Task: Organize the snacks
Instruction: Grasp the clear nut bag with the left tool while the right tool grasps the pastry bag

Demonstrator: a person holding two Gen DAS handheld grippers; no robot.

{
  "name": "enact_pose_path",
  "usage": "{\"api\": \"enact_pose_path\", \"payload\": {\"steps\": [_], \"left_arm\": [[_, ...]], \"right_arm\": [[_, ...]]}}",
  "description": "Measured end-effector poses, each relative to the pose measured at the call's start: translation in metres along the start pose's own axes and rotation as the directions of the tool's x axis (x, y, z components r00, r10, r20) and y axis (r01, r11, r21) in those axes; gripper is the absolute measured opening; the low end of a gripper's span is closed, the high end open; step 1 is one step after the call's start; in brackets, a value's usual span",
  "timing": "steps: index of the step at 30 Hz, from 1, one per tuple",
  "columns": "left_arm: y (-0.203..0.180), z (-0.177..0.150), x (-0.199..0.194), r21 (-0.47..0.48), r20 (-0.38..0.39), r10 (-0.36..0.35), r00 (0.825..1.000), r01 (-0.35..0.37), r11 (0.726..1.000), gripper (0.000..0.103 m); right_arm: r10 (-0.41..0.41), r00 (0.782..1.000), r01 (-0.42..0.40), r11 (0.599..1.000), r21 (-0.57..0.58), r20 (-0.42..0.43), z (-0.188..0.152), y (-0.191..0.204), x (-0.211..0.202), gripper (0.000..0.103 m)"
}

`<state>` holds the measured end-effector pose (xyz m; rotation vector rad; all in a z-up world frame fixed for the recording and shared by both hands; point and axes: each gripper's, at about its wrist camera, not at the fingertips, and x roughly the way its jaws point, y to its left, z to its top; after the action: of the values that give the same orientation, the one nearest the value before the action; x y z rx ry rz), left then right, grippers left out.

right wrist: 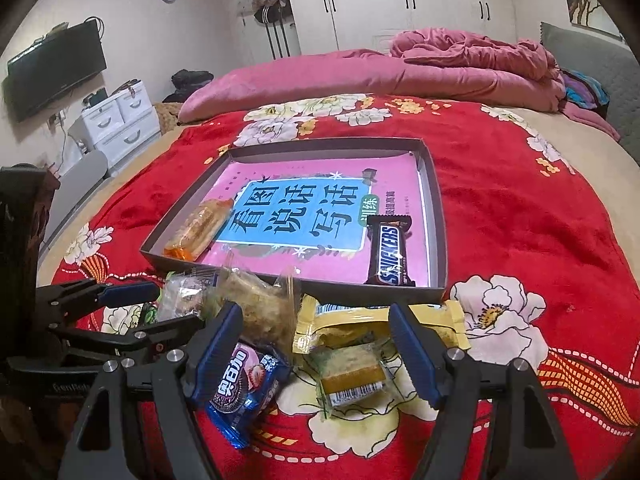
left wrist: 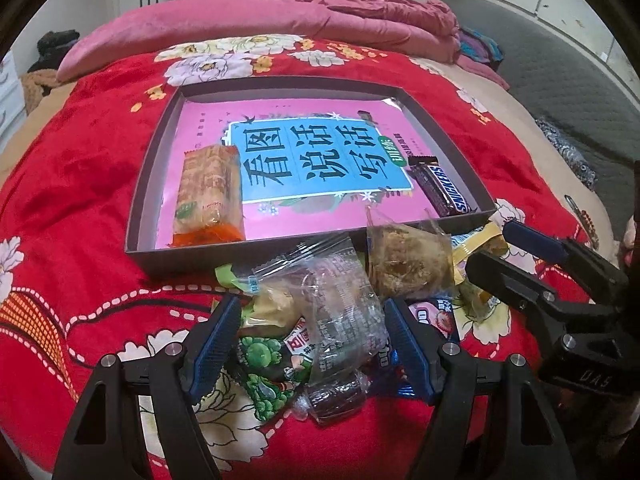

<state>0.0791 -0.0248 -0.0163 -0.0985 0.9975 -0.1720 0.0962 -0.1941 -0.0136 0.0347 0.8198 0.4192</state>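
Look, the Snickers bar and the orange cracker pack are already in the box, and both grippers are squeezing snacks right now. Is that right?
Not quite. The Snickers bar and orange cracker pack do lie in the box, but neither gripper squeezes anything. The left gripper and right gripper both stand open above the loose snacks, as each wrist view shows.

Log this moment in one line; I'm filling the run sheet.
tray: wafer pack, chocolate bar inside | loose snacks: piled before tray | left gripper: open | right gripper: open
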Motion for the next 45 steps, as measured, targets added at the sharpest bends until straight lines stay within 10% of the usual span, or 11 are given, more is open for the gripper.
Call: {"api": "enact_pose_path", "payload": {"steps": [39,45], "left_arm": [[0.032,0.005,-0.002,-0.118,0.012,-0.091,0.996,0.092,0.989,0.062],[0.032,0.006,0.000,-0.118,0.007,-0.091,0.996,0.092,0.989,0.062]], "right_arm": [[0.033,0.996,-0.047,0.986,-0.158,-0.088,0.001,0.047,0.049,0.077],[0.041,0.995,-0.056,0.982,-0.181,-0.086,-0.001,0.053,0.054,0.065]]}}
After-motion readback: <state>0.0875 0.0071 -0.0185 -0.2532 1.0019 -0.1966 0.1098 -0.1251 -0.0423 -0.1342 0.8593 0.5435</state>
